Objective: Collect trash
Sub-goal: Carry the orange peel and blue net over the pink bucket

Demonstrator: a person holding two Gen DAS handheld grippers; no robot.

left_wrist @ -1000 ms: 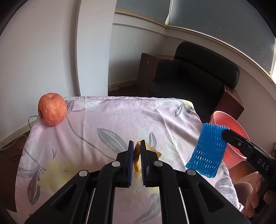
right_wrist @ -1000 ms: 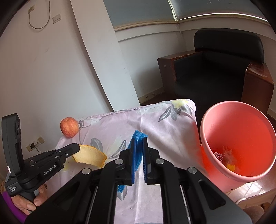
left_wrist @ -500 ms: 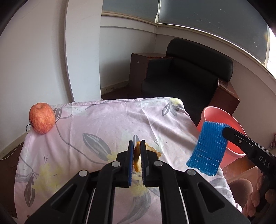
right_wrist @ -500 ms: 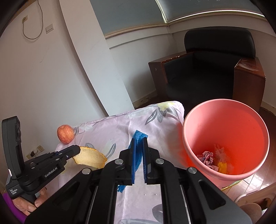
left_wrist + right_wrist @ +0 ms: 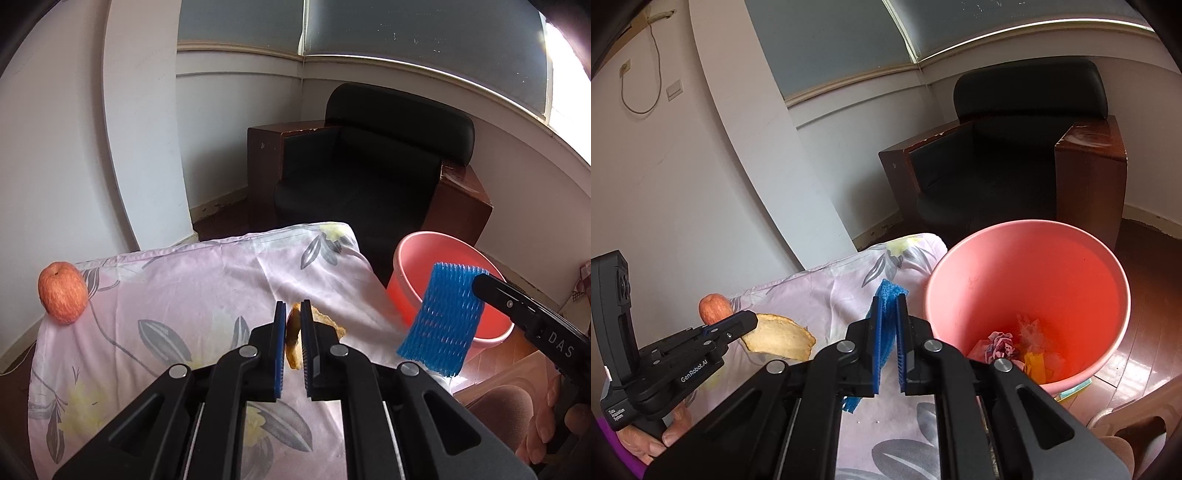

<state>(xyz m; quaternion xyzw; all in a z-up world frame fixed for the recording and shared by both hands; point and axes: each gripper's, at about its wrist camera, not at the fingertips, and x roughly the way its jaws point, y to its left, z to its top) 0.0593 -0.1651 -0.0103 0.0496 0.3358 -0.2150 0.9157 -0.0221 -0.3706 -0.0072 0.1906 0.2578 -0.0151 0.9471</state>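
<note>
My left gripper (image 5: 293, 314) is shut on a piece of yellow-brown fruit peel (image 5: 293, 338), held above the floral tablecloth (image 5: 177, 295). In the right wrist view the same peel (image 5: 781, 336) hangs from the left gripper's tip (image 5: 748, 321). My right gripper (image 5: 889, 306) is shut on a blue foam fruit net (image 5: 888, 295), close to the left rim of the pink trash bin (image 5: 1115, 273). Seen from the left wrist, the net (image 5: 441, 321) hangs in front of the bin (image 5: 410, 266). Crumpled paper and scraps (image 5: 1015, 343) lie in the bin's bottom.
A red apple (image 5: 62, 293) sits at the table's far left corner. A black armchair with brown wooden sides (image 5: 369, 184) stands behind the table and bin. The bin stands on a dark wood floor (image 5: 1145, 314) to the table's right. A hand (image 5: 646, 439) grips the left gripper's handle.
Both grippers have carried their loads to the right, toward the bin. The bin now fills more of the right wrist view, and the apple has slid further left.
</note>
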